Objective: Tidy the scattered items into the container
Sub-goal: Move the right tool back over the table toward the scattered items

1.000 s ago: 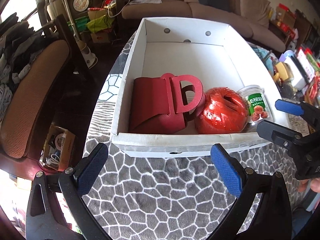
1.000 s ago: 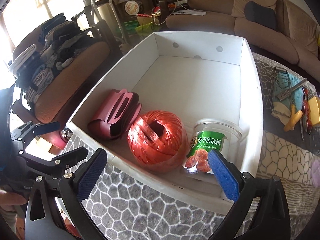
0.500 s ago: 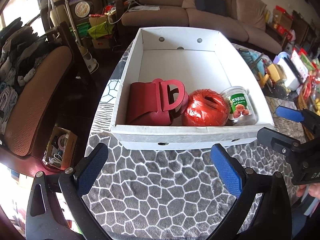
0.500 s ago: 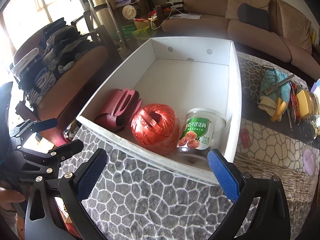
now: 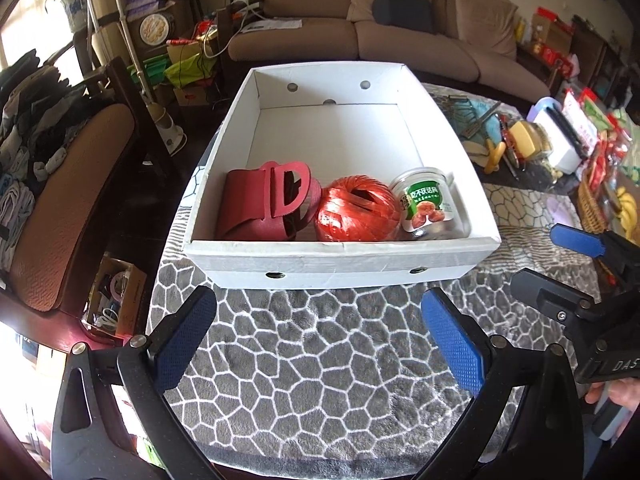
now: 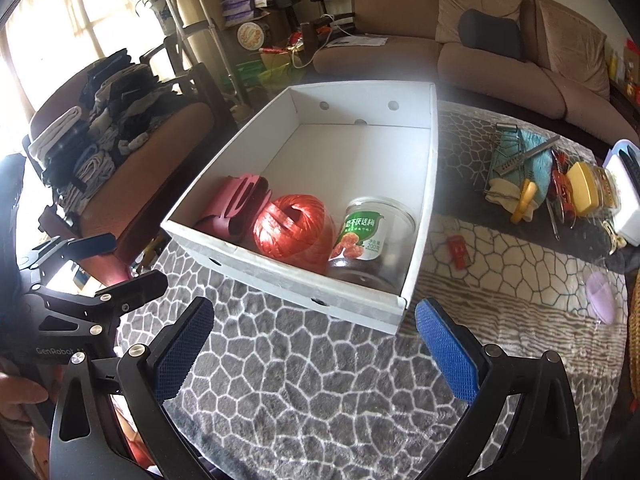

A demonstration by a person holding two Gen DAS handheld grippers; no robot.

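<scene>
Along the near wall of your one white box, at twelve o'clock, three things lie in a row: one red bag, one ball of red twine, one clear jar. Your left gripper and right gripper both gape wide over the patterned cloth, holding nothing.

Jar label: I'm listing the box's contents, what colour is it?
Green, with white writing and reddish fruit, on the jar; clearest in the right wrist view.

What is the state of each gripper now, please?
Left gripper: open, holding nothing, over the cloth in front of the box.
Right gripper: open, holding nothing.
</scene>
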